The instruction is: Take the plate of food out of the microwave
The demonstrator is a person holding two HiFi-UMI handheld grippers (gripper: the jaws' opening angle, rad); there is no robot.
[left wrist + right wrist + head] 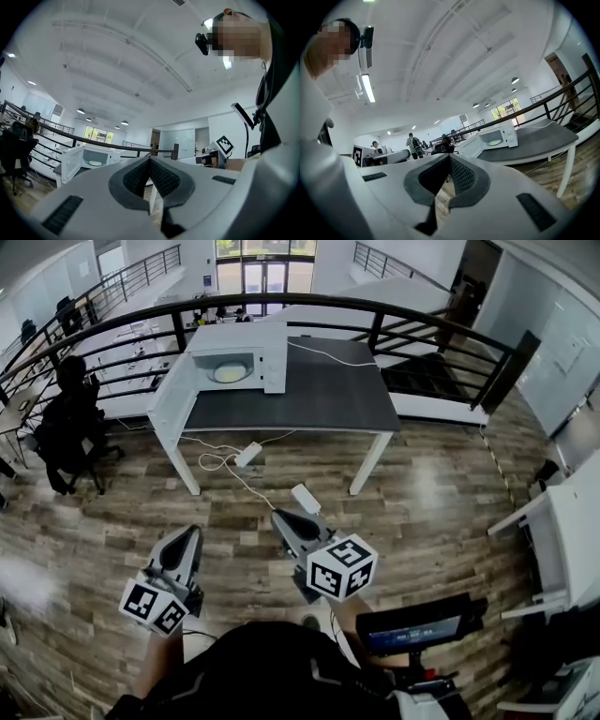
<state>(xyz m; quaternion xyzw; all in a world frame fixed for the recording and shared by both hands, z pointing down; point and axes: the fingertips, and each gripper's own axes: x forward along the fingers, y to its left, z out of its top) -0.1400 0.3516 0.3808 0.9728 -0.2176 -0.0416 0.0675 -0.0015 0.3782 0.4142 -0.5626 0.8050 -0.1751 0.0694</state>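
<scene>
While I hold well back, head view: plate of food point(230, 373) sits inside the open microwave point(246, 337) on the table point(319, 395). Left gripper view: left gripper point(150, 159) clenched, empty. Right gripper view: right gripper point(449, 158) likewise, since nothing is within reach yet.

We're looking along the left gripper point(150, 160), and its two dark ribbed jaws sit closed, tips together with nothing between them. Beyond them to the left stands the white microwave point(99, 156), door point(71, 163) swung wide open, and there's a pale plate point(95, 163) lying inside. A dark railing point(47, 127) runs behind it. Off to the right we catch the right gripper point(208, 160), its marker cube point(224, 145) on top.
</scene>
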